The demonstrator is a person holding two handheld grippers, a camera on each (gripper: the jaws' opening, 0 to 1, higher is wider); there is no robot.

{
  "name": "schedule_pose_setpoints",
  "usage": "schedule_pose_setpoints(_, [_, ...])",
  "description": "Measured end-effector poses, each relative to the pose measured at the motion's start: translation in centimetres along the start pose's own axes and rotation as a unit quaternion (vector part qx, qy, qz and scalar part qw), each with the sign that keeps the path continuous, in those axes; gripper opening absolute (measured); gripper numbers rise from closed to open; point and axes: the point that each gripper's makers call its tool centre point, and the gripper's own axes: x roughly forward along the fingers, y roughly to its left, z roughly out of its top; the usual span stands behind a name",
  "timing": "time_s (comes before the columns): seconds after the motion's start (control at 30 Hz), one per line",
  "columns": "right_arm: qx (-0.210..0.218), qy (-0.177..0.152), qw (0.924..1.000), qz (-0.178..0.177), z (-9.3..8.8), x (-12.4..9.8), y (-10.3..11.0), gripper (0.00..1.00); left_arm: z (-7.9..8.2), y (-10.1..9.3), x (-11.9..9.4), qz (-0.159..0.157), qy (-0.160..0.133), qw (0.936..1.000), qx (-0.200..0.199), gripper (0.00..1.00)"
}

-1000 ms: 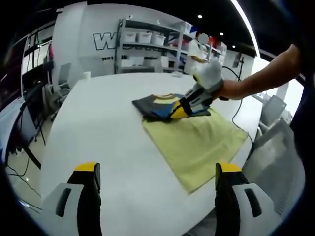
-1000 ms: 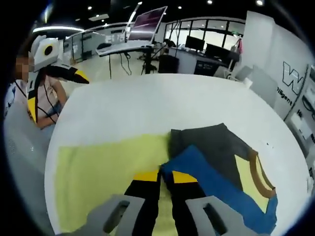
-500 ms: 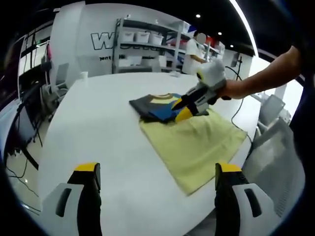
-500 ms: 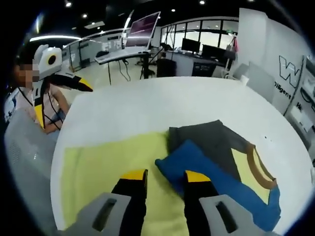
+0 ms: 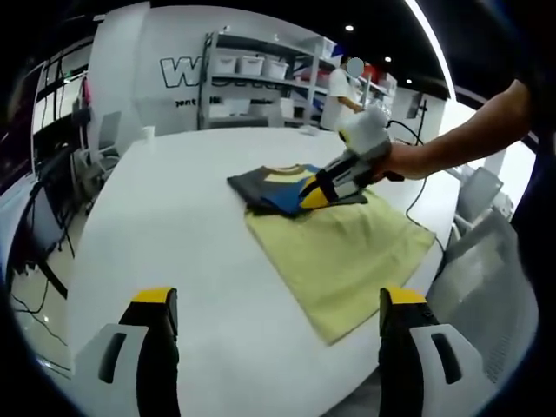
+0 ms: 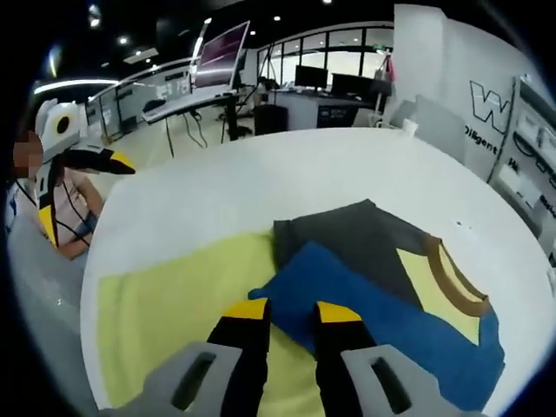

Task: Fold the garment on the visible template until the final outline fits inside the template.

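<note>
Yellow template [image 6: 165, 300] lies on the worktop [image 5: 174, 252]; the folded garment [image 6: 382, 291] overhangs its far edge. Right claw [image 6: 282, 310] is released at the blue fold. Left claw [image 5: 278, 313] is released, well apart. Next: grip and shift the garment onto the template.

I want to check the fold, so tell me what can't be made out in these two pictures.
- Right gripper view: the right gripper covers the blue fold's near edge; whether the tips touch it is unclear.
- Right gripper view: the yellow template's near corners run off the bottom.
- Left gripper view: the garment is small, and the right gripper hides its right end.
</note>
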Motion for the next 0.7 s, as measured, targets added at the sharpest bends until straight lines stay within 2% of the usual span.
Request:
schedule_pose_setpoints(0.17, [0.005,0.018,0.9998,0.005,-0.8,0.4,0.6,0.17,-0.1,0.0,-0.2,0.002,0.001,1.0,-0.001,0.95])
schedule_pose_setpoints(0.3, [-0.005,0.009,0.9999,0.006,-0.2,-0.3,0.7,0.18,0.0,0.1,-0.2,0.002,-0.002,1.0,-0.003,0.95])
schedule_pose_setpoints(0.5, [0.006,-0.032,0.9994,-0.008,1.1,-2.9,-0.8,0.18,0.1,-0.3,0.3,-0.007,-0.005,1.0,0.004,0.92])
schedule_pose_setpoints(0.7, [0.005,-0.042,0.999,-0.017,0.6,-5.3,-1.9,0.2,0.5,-0.8,0.9,-0.014,-0.006,0.9998,0.009,0.92])
